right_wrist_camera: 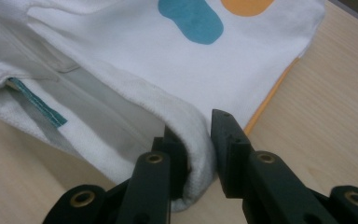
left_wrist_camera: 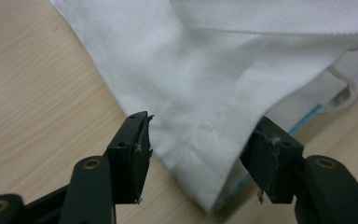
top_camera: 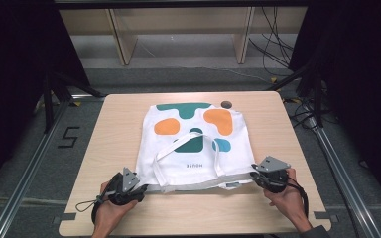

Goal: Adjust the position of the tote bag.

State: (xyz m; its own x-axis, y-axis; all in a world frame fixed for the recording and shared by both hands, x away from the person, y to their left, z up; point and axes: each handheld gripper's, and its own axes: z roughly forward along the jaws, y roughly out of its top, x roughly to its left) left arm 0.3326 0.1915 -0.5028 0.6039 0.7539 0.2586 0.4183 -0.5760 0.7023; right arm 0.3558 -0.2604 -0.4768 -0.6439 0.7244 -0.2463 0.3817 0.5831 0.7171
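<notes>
Two corners of the tote bag [top_camera: 194, 144], lying flat mid-counter [top_camera: 109, 148], meet your tools: your left hand-held gripper [left_wrist_camera: 196, 154] straddles its near corner, jaws apart; your right hand-held gripper [right_wrist_camera: 198, 144] pinches the opposite corner's hem. From above, both jaw sets are hidden beneath grey plates.

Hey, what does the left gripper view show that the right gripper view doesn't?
Left gripper view alone: the left gripper with jaws wide apart around a plain white corner of the tote bag, not yet closed. Right gripper view alone: the right gripper closed on the bag's other corner, plus the teal blob and orange blob prints. Both: white fabric, teal stitching and the wooden table.
</notes>
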